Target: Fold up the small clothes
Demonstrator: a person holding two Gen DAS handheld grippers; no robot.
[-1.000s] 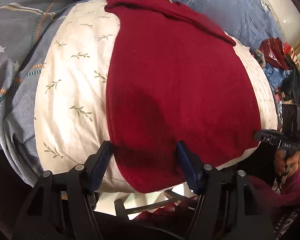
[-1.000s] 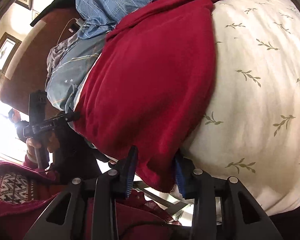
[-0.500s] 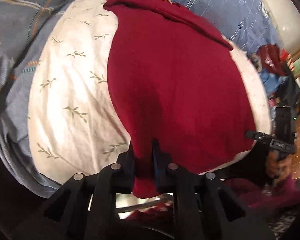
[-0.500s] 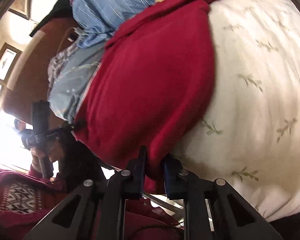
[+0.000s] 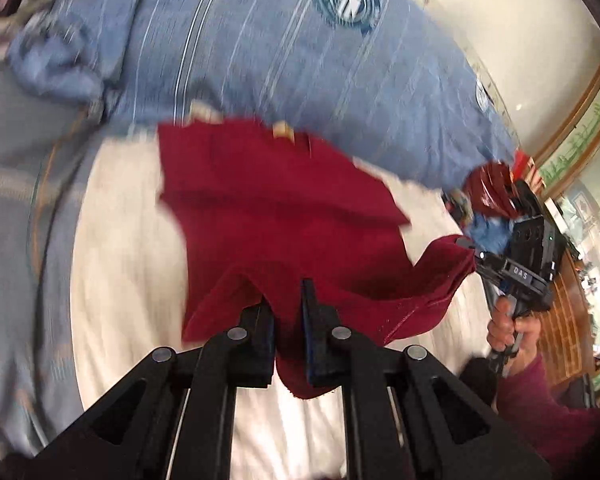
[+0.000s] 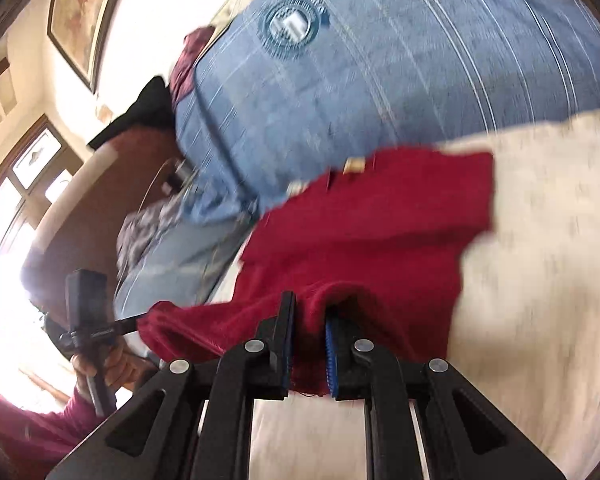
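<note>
A dark red garment [image 5: 268, 200] lies on a cream leaf-print sheet [image 5: 128, 240], its near hem lifted off the bed. My left gripper [image 5: 287, 300] is shut on the hem's left corner, and cloth bunches between its pads. The right gripper [image 5: 472, 254] shows at the right, pinching the other corner. In the right wrist view the right gripper [image 6: 309, 312] has its jaws closing, pads pressing on the red garment [image 6: 360, 232], with a fold between them. The left gripper [image 6: 136, 322] holds the stretched hem at the left.
A blue checked duvet [image 5: 280, 48] with a round crest rises behind the garment and shows as the blue duvet [image 6: 380, 60] in the right wrist view. A person's hand [image 5: 508, 324] holds the right handle. A wooden headboard [image 6: 60, 232] and a window stand left. Clutter [image 5: 496, 192] sits right.
Both grippers went from open around the near hem to shut on it. They then rose and moved toward the far end, lifting the hem off the sheet.
</note>
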